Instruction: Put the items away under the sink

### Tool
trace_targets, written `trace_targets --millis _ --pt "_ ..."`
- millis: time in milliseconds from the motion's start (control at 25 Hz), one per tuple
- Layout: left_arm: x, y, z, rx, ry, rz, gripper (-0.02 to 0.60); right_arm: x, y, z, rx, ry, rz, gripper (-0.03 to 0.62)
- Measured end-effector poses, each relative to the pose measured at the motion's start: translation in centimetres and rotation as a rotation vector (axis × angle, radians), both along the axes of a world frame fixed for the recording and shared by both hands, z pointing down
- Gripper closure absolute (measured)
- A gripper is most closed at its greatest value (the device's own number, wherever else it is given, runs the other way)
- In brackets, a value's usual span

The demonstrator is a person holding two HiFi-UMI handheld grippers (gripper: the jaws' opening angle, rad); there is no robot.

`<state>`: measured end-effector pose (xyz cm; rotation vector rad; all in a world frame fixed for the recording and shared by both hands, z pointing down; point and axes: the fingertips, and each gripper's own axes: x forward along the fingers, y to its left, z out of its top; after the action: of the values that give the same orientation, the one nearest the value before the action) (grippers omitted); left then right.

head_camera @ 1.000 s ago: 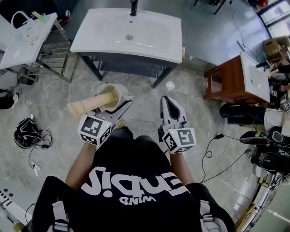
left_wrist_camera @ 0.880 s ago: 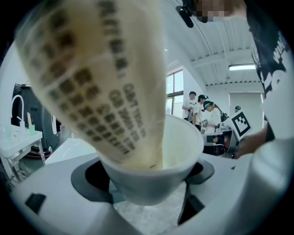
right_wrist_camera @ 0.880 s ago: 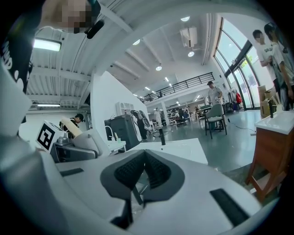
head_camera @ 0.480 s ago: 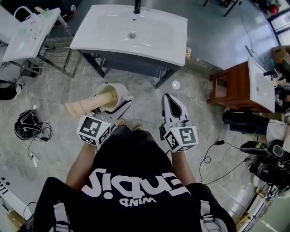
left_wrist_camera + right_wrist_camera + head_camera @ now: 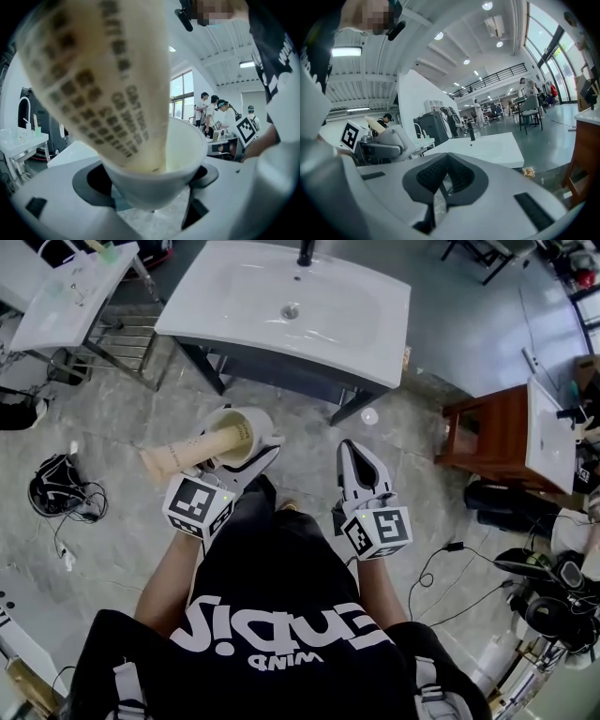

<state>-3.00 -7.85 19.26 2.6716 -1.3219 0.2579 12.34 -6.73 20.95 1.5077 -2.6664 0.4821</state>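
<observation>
White rectangular ceramic sink on a dark stand, observed at the top of the head view. Left gripper is positioned short of the sink's left half, jaws clamped on either side of a round white cup. The cup holds a beige plastic tube with dark print, tilted out leftward. Right gripper is short of the sink's right half, jaws pressed together, nothing between them.

Tube in cup, L tool; sink ahead
</observation>
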Motion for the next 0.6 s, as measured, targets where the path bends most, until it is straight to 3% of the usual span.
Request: trace_targets --millis 600 --pt "-0.5 -7.7 6.5 0.009 -0.041 0.174 0.117 -3.7 -6.5 5.5 -0.01 0.012 0.062 0.576"
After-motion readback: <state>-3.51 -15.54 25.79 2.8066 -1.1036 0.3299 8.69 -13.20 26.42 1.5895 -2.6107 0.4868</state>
